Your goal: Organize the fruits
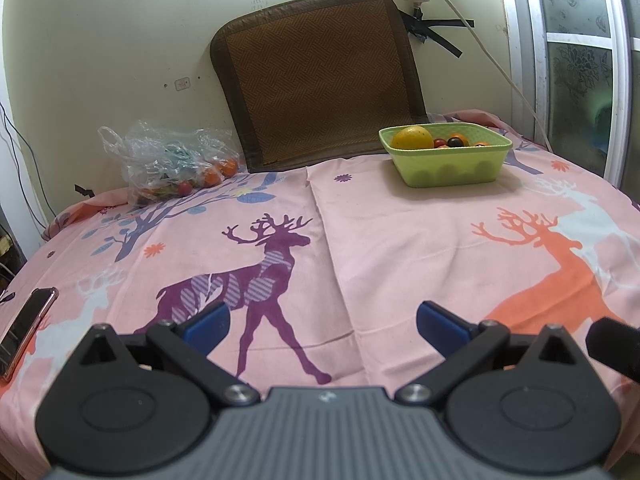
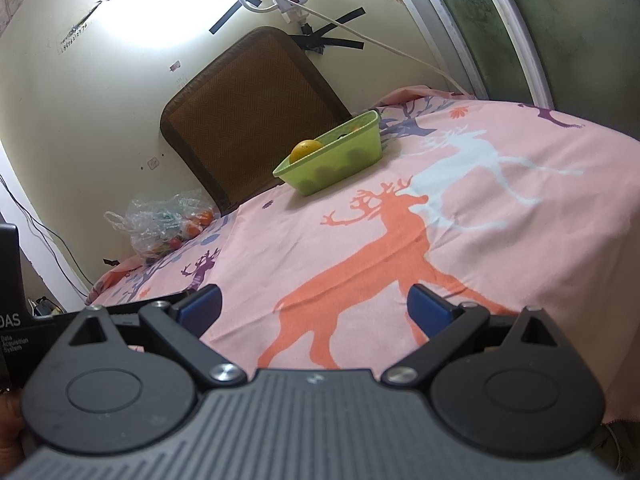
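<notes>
Left gripper [image 1: 322, 324]: I hold its blue-padded jaws spread wide, gripping nothing, above the purple deer printed on the pink tablecloth [image 1: 380, 248].
Right gripper [image 2: 314, 306]: my other claw, also spread wide and holding nothing, hangs over the orange deer print.
Basket: the light-green rectangular plastic basket [image 1: 448, 168] sits far ahead near the wall, holding a large yellow-orange fruit [image 1: 412, 137] and smaller red, dark and orange ones.
Bag: a crumpled clear plastic bag [image 1: 168, 164] of more fruit lies at the far left, well apart from the basket.
Cushion: a brown woven seat mat [image 1: 316, 80] leans against the wall between them.
Phone: a smartphone [image 1: 26, 330] lies at the cloth's left edge.
</notes>
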`<state>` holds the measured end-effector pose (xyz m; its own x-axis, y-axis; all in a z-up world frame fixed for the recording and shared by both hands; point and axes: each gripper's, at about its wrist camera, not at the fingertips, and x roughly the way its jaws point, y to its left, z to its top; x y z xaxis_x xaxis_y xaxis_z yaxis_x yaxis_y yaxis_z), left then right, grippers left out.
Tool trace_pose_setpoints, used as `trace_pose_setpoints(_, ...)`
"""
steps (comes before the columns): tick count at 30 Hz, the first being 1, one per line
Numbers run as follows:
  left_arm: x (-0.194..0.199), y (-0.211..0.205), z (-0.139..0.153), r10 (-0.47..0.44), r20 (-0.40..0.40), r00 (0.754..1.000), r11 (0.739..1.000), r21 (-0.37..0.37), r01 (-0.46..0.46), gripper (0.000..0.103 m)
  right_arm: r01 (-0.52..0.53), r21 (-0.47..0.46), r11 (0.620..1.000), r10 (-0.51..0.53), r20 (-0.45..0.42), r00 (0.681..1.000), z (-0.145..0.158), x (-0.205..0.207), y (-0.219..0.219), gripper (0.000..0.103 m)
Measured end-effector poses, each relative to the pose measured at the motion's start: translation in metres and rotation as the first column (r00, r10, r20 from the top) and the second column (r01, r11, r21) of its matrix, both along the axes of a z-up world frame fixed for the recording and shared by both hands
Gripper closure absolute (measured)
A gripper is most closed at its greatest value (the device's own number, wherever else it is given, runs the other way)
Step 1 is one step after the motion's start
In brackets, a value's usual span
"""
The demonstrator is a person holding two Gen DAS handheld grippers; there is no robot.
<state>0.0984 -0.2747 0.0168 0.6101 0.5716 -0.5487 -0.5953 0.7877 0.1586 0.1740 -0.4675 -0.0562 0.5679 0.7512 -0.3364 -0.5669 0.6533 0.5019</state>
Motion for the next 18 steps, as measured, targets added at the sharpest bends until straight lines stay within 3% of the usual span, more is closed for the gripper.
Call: trace_pose_setpoints(18, 0.0002, 0.0002, 0.0007, 0.0, 0.0, 1.0, 1.0, 0.0, 0.0, 0.0, 0.013, 0.002, 1.0, -0.013, 0.007, 1.0, 0.002, -0.0038, -0.0002, 0.003)
